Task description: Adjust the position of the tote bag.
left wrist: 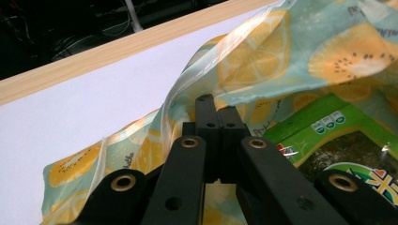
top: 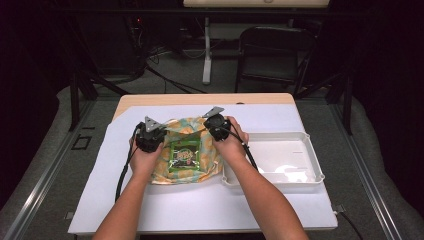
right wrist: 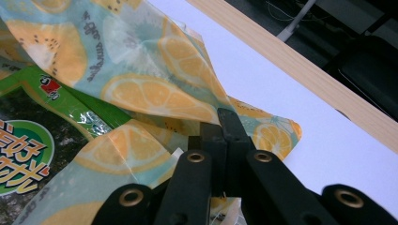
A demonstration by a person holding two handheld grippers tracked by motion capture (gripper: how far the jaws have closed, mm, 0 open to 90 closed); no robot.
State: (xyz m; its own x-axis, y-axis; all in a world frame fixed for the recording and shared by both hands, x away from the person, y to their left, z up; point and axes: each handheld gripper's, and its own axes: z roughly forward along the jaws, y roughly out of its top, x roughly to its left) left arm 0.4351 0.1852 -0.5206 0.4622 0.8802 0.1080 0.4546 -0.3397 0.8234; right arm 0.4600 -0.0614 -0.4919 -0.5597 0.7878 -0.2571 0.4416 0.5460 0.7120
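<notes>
both grippers, left (top: 156, 136) and right (top: 213, 125), are clamped on the bag (top: 186, 131) at mid-table, at about 10 and 2 o'clock of its rim, probably to spread the mouth over the green packet (top: 184, 156) inside.

Glossy plastic fruit-print bag (top: 187, 150) & snack packet (top: 184, 156), matt white plastic tray (top: 300, 177)

This looks like a lab or recording studio. Beyond the left gripper (top: 150, 138) and right gripper (top: 218, 126), past the wooden table (top: 210, 99) with its white cover (top: 200, 205), stand a folding chair (top: 272, 52), a metal stand leg (top: 207, 50), loose cables (top: 165, 75) and black curtains (top: 385, 75).
</notes>
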